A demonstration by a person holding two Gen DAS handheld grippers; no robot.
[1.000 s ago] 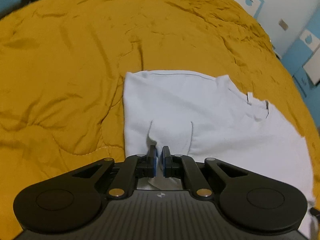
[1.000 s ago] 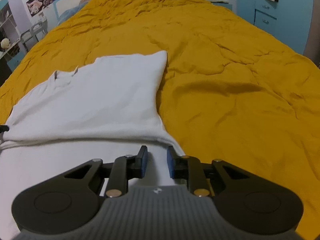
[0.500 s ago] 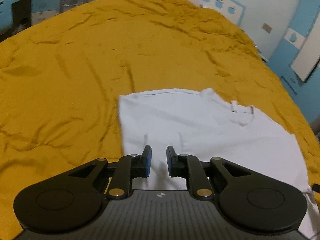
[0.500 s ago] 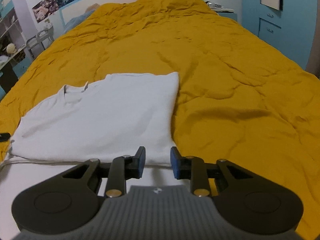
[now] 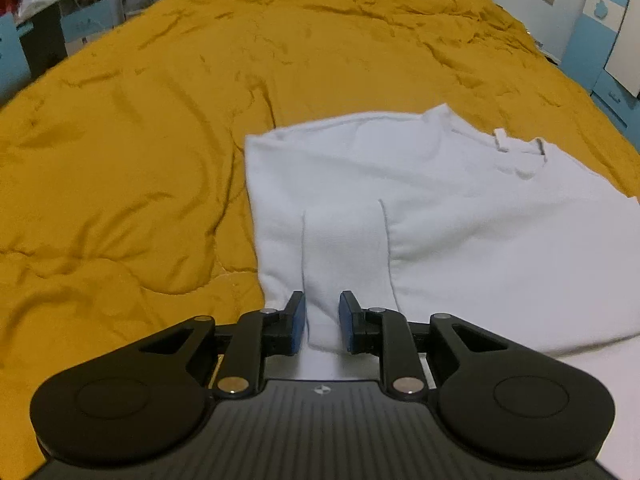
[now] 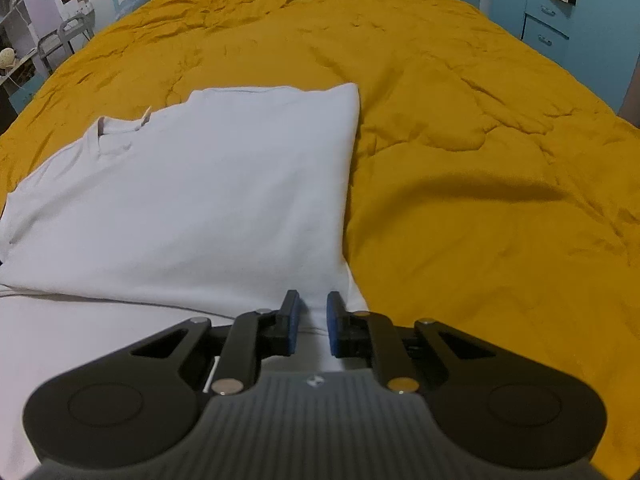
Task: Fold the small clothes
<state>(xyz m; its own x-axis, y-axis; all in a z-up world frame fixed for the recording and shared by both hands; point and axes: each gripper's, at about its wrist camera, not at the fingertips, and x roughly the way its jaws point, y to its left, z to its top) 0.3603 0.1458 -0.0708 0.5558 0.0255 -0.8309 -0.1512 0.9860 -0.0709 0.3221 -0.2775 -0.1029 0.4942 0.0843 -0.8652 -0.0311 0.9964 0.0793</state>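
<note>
Left claw [image 5: 322, 322] opening, pads apart, with a folded-in sleeve [image 5: 344, 248] lying between them. Not pinching it, by the look of things. Right claw [image 6: 313, 322] closing, a small gap showing between its pads and white cloth in that gap, but no squeeze on it yet as far as can be seen.

White shirt [image 6: 208, 184] flat on the yellow quilt [image 6: 480, 200], close to the near edge of the bed [image 5: 120, 160], about midway between the two side edges. Collar [image 6: 120, 128] pointing toward the far edge.

Done so far, judging by how things lie:
- Shirt spread out smooth, no big lumps.
- Both sides tucked in, leaving straight left and right edges.
- One sleeve laid down neatly on top of the body, on the left claw's side.

Left to do, most likely:
- Grab the part nearest the claws and bring it over toward the collar, or the other way round.
- Pat it into a small tidy square.

More white cloth [image 6: 80, 340] under the near edge of the top layer, right up close to the right claw. Hard to tell whether that belongs to the same shirt or to another piece.

About halfway there, then: long folds made, short fold not yet made. No neat little stack anywhere in view.
</note>
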